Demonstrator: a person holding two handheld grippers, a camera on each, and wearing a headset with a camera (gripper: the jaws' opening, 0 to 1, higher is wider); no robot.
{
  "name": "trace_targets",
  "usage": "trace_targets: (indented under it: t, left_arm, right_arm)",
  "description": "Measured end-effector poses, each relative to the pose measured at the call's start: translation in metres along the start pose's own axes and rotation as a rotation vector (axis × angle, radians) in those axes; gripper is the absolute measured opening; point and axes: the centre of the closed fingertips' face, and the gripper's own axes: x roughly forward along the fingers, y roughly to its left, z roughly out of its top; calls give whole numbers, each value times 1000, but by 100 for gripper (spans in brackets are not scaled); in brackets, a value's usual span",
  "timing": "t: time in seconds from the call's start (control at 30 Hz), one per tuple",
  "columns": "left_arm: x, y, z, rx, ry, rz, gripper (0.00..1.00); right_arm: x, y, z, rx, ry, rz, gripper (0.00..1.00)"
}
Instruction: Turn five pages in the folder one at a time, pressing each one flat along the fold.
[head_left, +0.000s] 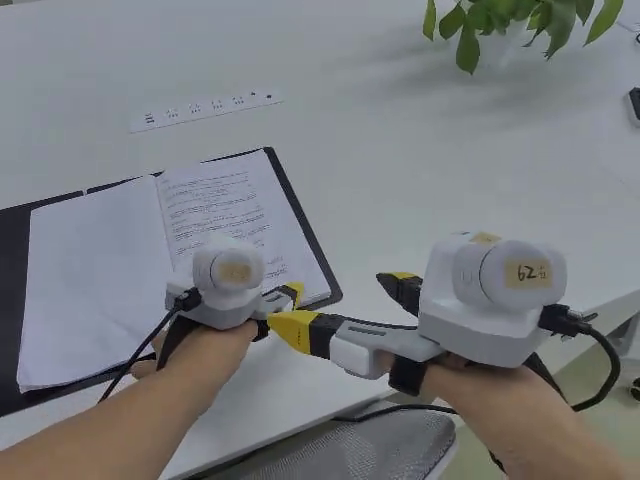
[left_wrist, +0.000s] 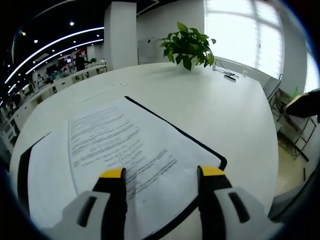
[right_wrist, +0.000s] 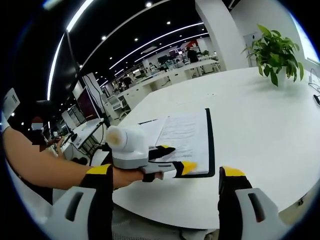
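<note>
**Folder open, no page held**

Head view: folder (head_left: 308, 230) lies open at the desk's (head_left: 420, 150) near edge, printed page (head_left: 215, 205) on its right side.
Left gripper view: left tongs (left_wrist: 162, 172) spread over that page's corner.
Right gripper view: right tongs (right_wrist: 166, 172) spread, empty.
I cannot count the turns done.

My left gripper (left_wrist: 162, 175) sits at the near right corner of the folder (head_left: 12, 300), jaws parted and aimed across it. I cannot tell whether the tips touch it. My left hand (head_left: 200, 350) grips it from below, and my left forearm (head_left: 110, 430) reaches in from the folder's near side. My right gripper (right_wrist: 168, 172) hangs off the folder, just past that same corner. It is turned toward the folder with jaws spread wide, one tip just beside my left gripper. My right hand (head_left: 480, 385) and right forearm (head_left: 540, 430) lie further out.
</note>
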Motion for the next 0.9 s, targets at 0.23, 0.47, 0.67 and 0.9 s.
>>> trace_targets:
  t: [0.23,0.47,0.67,0.9]
  left_arm:
    - [-2,1,0,-8,-64,12,56]
    - [-3,4,1,-27,-81,6,53]
    - [-4,13,1,-49,-85,20,42]
    - [-4,15,1,-72,-96,10,39]
  right_arm:
    - [4,-2,-5,11,17,4,85]
    - [7,-4,-8,18,31,7,84]
    - [10,-7,-10,25,38,8,84]
    - [14,-9,-12,29,54,10,83]
